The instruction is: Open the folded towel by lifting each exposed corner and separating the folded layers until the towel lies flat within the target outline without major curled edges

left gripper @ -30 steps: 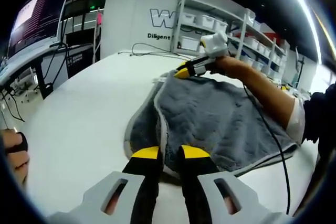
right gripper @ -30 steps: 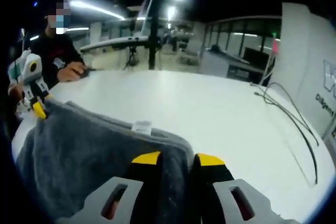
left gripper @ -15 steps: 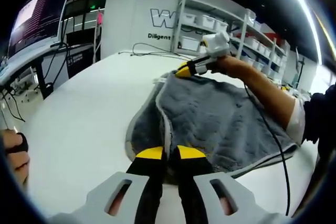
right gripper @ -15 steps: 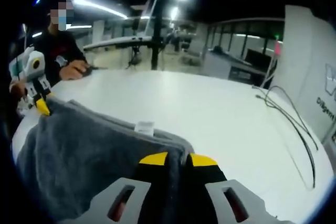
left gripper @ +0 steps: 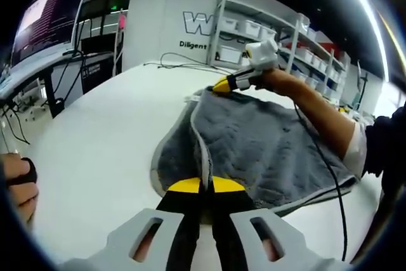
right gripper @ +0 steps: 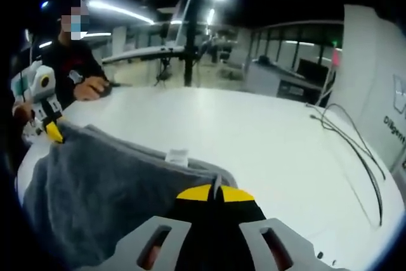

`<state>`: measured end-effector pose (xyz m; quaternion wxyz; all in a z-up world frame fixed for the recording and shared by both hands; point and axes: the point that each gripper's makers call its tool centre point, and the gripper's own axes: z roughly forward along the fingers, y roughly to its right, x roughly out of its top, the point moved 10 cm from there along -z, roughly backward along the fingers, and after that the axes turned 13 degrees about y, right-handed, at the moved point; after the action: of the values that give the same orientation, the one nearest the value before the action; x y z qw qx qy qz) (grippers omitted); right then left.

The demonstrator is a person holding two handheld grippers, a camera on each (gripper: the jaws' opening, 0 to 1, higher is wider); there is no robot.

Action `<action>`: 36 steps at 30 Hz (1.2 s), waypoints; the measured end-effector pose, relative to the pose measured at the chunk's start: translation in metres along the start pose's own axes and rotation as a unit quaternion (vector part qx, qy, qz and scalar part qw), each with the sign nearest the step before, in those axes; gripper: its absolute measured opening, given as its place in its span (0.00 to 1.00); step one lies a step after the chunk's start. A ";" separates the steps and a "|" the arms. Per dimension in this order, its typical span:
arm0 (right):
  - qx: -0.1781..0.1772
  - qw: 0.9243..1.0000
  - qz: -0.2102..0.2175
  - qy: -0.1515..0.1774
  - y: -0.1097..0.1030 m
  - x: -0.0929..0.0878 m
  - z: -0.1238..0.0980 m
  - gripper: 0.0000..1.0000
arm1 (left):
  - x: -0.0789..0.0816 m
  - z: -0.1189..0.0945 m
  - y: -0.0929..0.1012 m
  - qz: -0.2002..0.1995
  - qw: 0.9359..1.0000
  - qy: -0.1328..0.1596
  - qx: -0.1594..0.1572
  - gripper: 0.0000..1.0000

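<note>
The folded grey terry towel (left gripper: 254, 138) lies on the white worktop (left gripper: 95, 138). Left claw (left gripper: 202, 186) and right claw (right gripper: 216, 193) each clamp a corner. Soft, limp fabric: grip the hemmed corners.

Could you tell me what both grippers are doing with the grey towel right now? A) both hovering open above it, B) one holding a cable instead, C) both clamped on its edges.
C: the left gripper and right gripper each have jaws shut on the towel.
</note>
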<state>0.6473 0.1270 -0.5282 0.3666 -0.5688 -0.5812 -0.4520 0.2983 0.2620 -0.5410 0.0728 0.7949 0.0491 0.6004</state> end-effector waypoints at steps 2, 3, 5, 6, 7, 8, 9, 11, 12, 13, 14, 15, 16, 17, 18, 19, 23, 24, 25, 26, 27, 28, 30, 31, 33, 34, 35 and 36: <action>-0.003 1.000 0.004 0.001 -0.001 0.001 -0.001 0.00 | 0.000 -0.001 0.001 -0.001 1.000 0.001 0.000 0.03; -0.004 1.000 0.007 0.002 -0.001 0.001 -0.002 0.00 | 0.001 -0.001 0.001 -0.002 1.000 0.002 0.000 0.03; -0.004 1.000 0.008 0.003 0.002 0.002 -0.002 0.00 | 0.001 -0.002 0.002 -0.002 1.000 0.002 0.000 0.03; -0.004 1.000 0.007 0.003 0.003 0.003 -0.002 0.00 | 0.001 -0.002 0.002 -0.002 1.000 0.003 -0.001 0.03; -0.003 1.000 0.007 0.003 0.005 0.003 -0.001 0.00 | 0.002 -0.002 0.002 -0.002 1.000 0.003 -0.001 0.03; -0.003 1.000 0.007 0.004 0.005 0.004 -0.001 0.00 | 0.002 -0.003 0.002 -0.002 1.000 0.003 -0.001 0.03; -0.004 1.000 0.007 0.006 0.005 0.005 -0.002 0.00 | 0.003 -0.003 0.003 -0.003 1.000 0.004 -0.002 0.03; -0.005 1.000 0.006 0.009 0.003 0.006 -0.004 0.00 | 0.004 -0.004 0.003 -0.004 1.000 0.005 -0.002 0.03; -0.006 1.000 0.006 0.010 0.003 0.006 -0.004 0.00 | 0.005 -0.004 0.004 -0.005 1.000 0.006 -0.002 0.03; -0.007 1.000 0.006 0.011 0.003 0.007 -0.005 0.00 | 0.005 -0.005 0.004 -0.005 1.000 0.007 -0.003 0.03; -0.007 1.000 0.006 0.013 0.003 0.008 -0.005 0.00 | 0.006 -0.005 0.005 -0.006 1.000 0.008 -0.003 0.03; -0.009 1.000 0.005 0.015 -0.001 0.008 -0.008 0.00 | 0.006 -0.006 0.005 -0.006 1.000 0.009 -0.003 0.03; -0.010 1.000 0.005 0.017 -0.002 0.009 -0.009 0.00 | 0.007 -0.007 0.006 -0.006 1.000 0.010 -0.003 0.03; -0.011 1.000 0.005 0.018 -0.002 0.010 -0.010 0.00 | 0.008 -0.008 0.008 -0.005 1.000 0.013 -0.005 0.03; -0.011 1.000 0.005 0.019 -0.002 0.010 -0.010 0.00 | 0.010 -0.009 0.009 -0.004 1.000 0.018 -0.007 0.03; -0.012 1.000 0.006 0.022 -0.001 0.011 -0.011 0.00 | 0.011 -0.010 0.010 -0.004 1.000 0.021 -0.008 0.03; -0.020 0.999 0.005 0.033 -0.002 0.014 -0.019 0.00 | 0.017 -0.012 0.013 -0.001 0.999 0.033 -0.014 0.03; -0.022 0.999 0.003 0.035 -0.004 0.015 -0.021 0.00 | 0.019 -0.012 0.013 -0.001 0.999 0.035 -0.015 0.03; -0.016 0.999 -0.011 0.043 -0.008 0.017 -0.024 0.00 | 0.020 -0.013 0.013 0.000 0.999 0.038 -0.016 0.03; -0.011 0.999 -0.025 0.047 -0.009 0.018 -0.028 0.00 | 0.020 -0.013 0.014 0.001 0.999 0.042 -0.017 0.03; -0.022 0.998 -0.027 0.053 -0.010 0.021 -0.033 0.00 | 0.021 -0.013 0.015 0.002 0.999 0.045 -0.018 0.03; -0.040 0.997 -0.014 0.069 -0.005 0.028 -0.036 0.00 | 0.023 -0.014 0.017 0.003 0.999 0.048 -0.020 0.03; -0.041 0.995 -0.016 0.089 -0.005 0.038 -0.042 0.00 | 0.026 -0.015 0.019 0.007 0.998 0.055 -0.021 0.03; -0.042 0.995 -0.018 0.092 -0.006 0.040 -0.044 0.00 | 0.028 -0.016 0.020 0.007 0.998 0.057 -0.021 0.03; -0.044 0.994 -0.021 0.098 -0.008 0.045 -0.047 0.00 | 0.030 -0.018 0.021 0.007 0.998 0.060 -0.021 0.03; -0.045 0.994 -0.022 0.100 -0.007 0.047 -0.047 0.00 | 0.032 -0.020 0.022 0.007 0.998 0.062 -0.021 0.03; -0.046 0.993 -0.023 0.103 -0.006 0.050 -0.047 0.00 | 0.033 -0.021 0.023 0.006 0.998 0.065 -0.021 0.03; -0.048 0.993 -0.023 0.105 -0.006 0.051 -0.047 0.00 | 0.034 -0.022 0.024 0.007 0.997 0.067 -0.021 0.03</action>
<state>0.6334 0.0997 -0.4662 0.3871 -0.5214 -0.5305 -0.5448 0.2862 0.2455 -0.4983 0.0817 0.7514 0.0356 0.6538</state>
